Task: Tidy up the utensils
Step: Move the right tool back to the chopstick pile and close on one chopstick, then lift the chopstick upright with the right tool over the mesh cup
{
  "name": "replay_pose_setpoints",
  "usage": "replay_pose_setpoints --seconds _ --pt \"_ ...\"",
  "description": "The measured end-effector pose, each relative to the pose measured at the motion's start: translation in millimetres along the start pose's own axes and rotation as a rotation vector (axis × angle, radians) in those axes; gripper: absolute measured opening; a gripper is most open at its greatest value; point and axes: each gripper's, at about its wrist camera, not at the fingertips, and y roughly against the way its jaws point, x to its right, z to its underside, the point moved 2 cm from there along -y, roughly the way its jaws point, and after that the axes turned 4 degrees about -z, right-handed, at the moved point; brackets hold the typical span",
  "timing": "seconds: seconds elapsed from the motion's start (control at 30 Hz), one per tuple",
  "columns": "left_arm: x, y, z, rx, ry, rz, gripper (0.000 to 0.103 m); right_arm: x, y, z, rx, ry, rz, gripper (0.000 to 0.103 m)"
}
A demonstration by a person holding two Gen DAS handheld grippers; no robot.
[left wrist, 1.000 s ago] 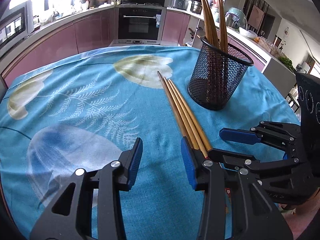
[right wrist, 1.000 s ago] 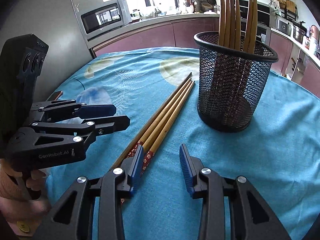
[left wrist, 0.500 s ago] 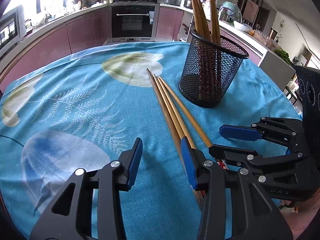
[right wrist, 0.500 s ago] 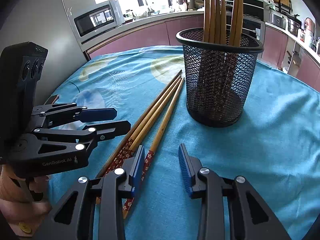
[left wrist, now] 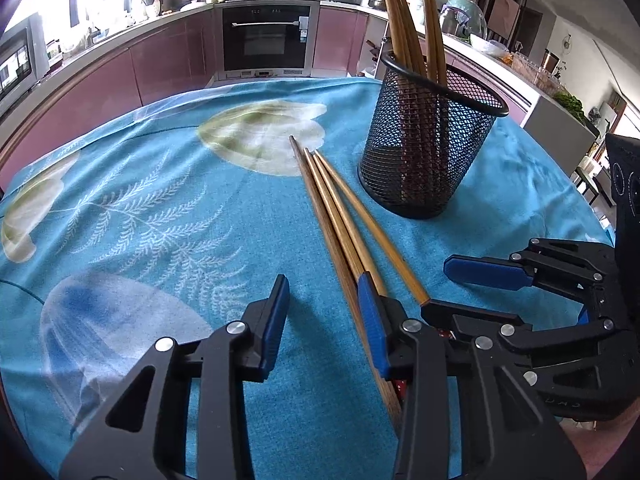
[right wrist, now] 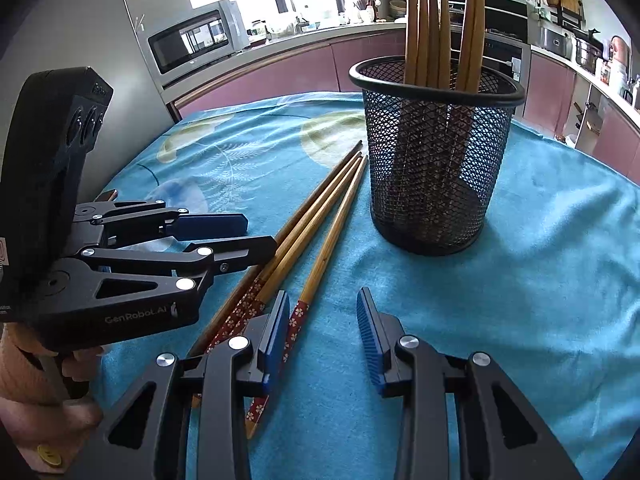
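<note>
Three wooden chopsticks [left wrist: 340, 216] [right wrist: 320, 216] with red patterned ends lie on the blue cloth beside a black mesh cup [left wrist: 432, 152] [right wrist: 436, 160] that holds several more chopsticks [right wrist: 432, 20]. One of the three is splayed from the other two. My left gripper [left wrist: 324, 320] [right wrist: 260, 234] hovers over their thick ends with its jaws closing. The leftmost chopstick runs along the inside of its right finger, not pinched. My right gripper [right wrist: 322, 328] [left wrist: 436, 286] is open, and the splayed chopstick lies in its gap by the left finger [right wrist: 276, 332].
A blue floral tablecloth [left wrist: 160, 208] covers the round table, whose edge falls away behind the cup. A hand [right wrist: 44, 404] holds the left gripper's grip. Pink kitchen cabinets, an oven [left wrist: 266, 40] and a microwave [right wrist: 196, 38] stand far behind.
One chopstick has swung away from the other two at its thick end. The left gripper has shifted right over the chopsticks and its jaws have narrowed a little. The right gripper has stayed put.
</note>
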Motion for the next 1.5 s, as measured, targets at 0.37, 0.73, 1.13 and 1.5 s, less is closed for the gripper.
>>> replay_pose_setpoints --seconds 0.37,0.73,1.13,1.5 --pt "4.8 2.7 2.4 0.004 -0.024 -0.003 0.024 0.6 -0.9 -1.4 0.001 0.004 0.006 0.033" --pt "3.0 -0.9 4.4 -0.009 0.017 0.048 0.013 0.6 -6.2 -8.0 0.002 0.007 0.011 0.027" --pt "-5.1 10.3 17.5 -0.005 0.07 0.058 0.008 7.9 0.9 0.4 -0.013 -0.019 -0.031 0.009" --pt "-1.0 29.2 42.2 -0.029 0.077 0.094 0.012 8.6 15.6 14.6 -0.042 -0.013 -0.049 0.009"
